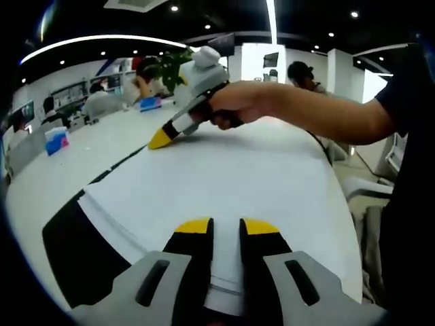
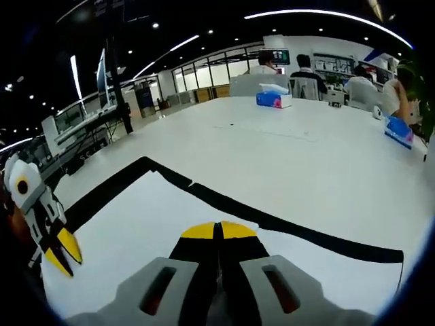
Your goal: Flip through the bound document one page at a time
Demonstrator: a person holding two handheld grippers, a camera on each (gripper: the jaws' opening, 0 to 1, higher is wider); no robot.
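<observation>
- Document [image 1: 224, 176] lies flat on the white table [image 2: 306, 149], its white page up, a black edge along its border.
- My left gripper [image 1: 226, 227] hovers over the near edge of the page, jaws slightly apart, gripping nothing.
- My right gripper [image 2: 219, 231] has its jaws closed together over the page, holding nothing that I can see.
- Blue tissue boxes [image 2: 274, 99] sit well beyond.
</observation>
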